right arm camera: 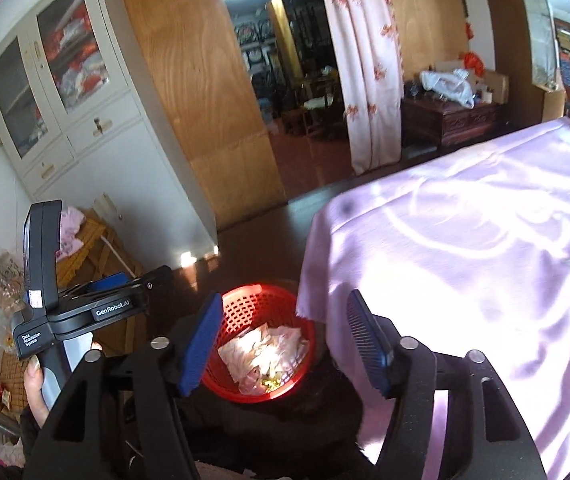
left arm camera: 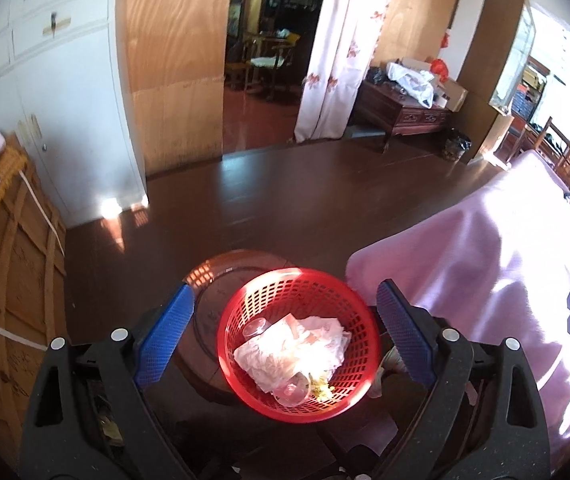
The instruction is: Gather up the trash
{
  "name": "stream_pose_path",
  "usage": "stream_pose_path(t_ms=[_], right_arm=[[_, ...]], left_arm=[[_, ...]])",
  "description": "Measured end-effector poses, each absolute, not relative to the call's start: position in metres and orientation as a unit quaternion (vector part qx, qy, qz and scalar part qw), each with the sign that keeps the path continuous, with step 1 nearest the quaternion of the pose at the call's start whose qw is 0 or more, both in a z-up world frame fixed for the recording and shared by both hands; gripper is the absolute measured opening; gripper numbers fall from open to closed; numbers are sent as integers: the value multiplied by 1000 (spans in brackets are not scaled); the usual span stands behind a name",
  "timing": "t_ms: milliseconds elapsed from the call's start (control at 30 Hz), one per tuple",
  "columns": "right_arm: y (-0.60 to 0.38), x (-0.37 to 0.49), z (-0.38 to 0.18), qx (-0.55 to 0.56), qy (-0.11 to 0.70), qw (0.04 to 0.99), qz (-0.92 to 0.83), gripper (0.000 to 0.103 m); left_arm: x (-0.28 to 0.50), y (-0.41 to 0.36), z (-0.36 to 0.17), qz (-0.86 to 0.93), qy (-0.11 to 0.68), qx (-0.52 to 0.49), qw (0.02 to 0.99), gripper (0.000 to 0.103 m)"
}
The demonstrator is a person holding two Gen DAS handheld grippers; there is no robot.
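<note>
Trash (left arm camera: 297,344), crumpled white paper, lies in the red basket (left arm camera: 349,300) on a round wooden stool (left arm camera: 213,280) beside the pink-draped worktop (left arm camera: 485,248). Both grippers' fingers (left arm camera: 165,336) (right arm camera: 201,344) stand wide, empty, above it.

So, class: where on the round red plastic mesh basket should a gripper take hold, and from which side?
Grip the round red plastic mesh basket by its thin upright rim, coming from above on its open left side: crumpled white paper fills the middle, and pink cloth crowds the right.
</note>
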State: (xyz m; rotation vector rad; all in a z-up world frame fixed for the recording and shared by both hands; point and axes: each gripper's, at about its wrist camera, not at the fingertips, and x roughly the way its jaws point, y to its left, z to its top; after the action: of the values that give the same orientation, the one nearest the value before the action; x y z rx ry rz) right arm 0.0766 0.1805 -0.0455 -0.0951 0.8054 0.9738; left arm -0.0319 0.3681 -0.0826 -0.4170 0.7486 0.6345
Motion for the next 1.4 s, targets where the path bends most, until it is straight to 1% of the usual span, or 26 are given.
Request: stream_pose_path(t_ms=[100, 167, 400, 467, 500, 667, 800, 1067, 1267, 1400], right_arm=[[161, 73, -35, -33, 359, 814, 455, 70], [149, 71, -28, -25, 347, 819, 455, 76], [116, 66, -10, -1, 325, 820, 470, 81], [112, 62, -5, -3, 319, 821, 473, 89], [111, 60, -3, -4, 318, 822, 472, 90], [117, 52, -2, -25, 334, 815, 472, 91], [131, 45, -10, -42, 354, 813, 461, 91], [178, 36, -49, -83, 395, 811, 423, 91], [202, 37, -77, -101, 415, 809, 404, 91], [215, 35, -95, -126, 425, 803, 398, 91]], left_arm=[[-33, 346, -63, 308, 347, -172, 869, 92], [-34, 332, -51, 311, 340, -158, 873, 92], [-52, 290, -19, 342, 314, -124, 877, 96], [-59, 283, -16, 355, 312, -121, 873, 96], [-63, 280, -16, 358, 314, -120, 871, 96], [-80, 278, -30, 386, 316, -120, 858, 96], [-84, 294, -47, 376, 329, -134, 856, 96], [-92, 329, -84, 372, 349, -168, 844, 96], [-83, 339, -110, 393, 376, -160, 824, 96], [-82, 350, -124, 394, 388, -179, 814, 96]])
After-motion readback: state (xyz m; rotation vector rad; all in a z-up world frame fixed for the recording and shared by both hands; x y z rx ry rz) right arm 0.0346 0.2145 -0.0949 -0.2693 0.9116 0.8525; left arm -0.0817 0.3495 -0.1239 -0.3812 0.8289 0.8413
